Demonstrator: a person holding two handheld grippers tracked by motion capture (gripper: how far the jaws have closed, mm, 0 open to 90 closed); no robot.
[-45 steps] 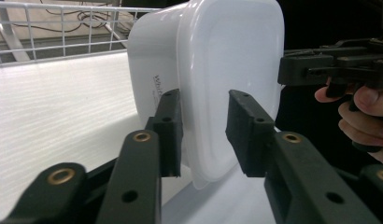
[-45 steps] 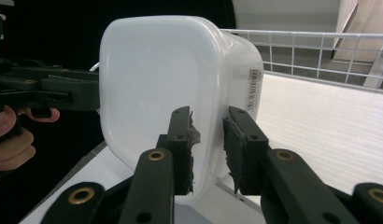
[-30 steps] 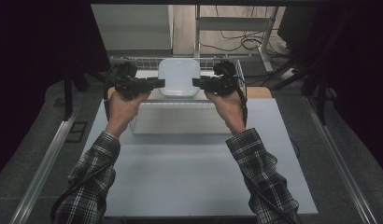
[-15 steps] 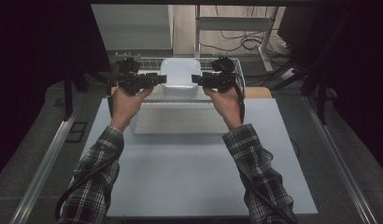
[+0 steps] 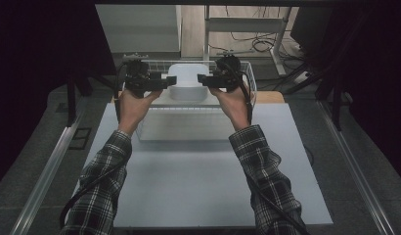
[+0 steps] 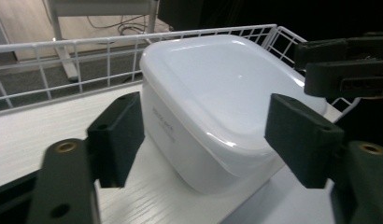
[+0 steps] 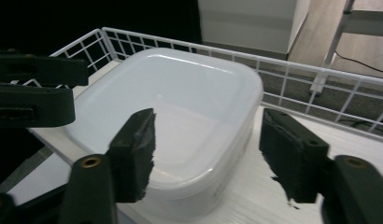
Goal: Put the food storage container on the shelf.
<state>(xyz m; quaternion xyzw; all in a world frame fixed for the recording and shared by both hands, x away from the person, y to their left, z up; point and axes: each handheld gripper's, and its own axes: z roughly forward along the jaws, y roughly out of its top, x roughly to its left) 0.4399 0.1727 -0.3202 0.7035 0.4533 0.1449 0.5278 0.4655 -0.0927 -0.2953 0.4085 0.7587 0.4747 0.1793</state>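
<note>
A white lidded plastic container [image 5: 189,81] sits on a white wood-grain board inside a wire basket [image 5: 248,78] at the table's far side. My left gripper [image 5: 165,83] is at its left side and my right gripper [image 5: 202,78] at its right, both pointing inward. In the left gripper view my left gripper [image 6: 208,140] stands open with the container [image 6: 217,88] just beyond its jaws, not touched. In the right gripper view my right gripper [image 7: 213,156] is open too, with the container [image 7: 180,102] close ahead between the jaws.
The basket's wire rim [image 6: 110,42] runs behind and beside the container. A pale table top [image 5: 203,181] stretches toward the person. Floor rails [image 5: 47,166] flank the table, and cables lie on the floor beyond the basket.
Both hands and grippers have moved a little farther away, toward the basket. The container looks unmoved.
</note>
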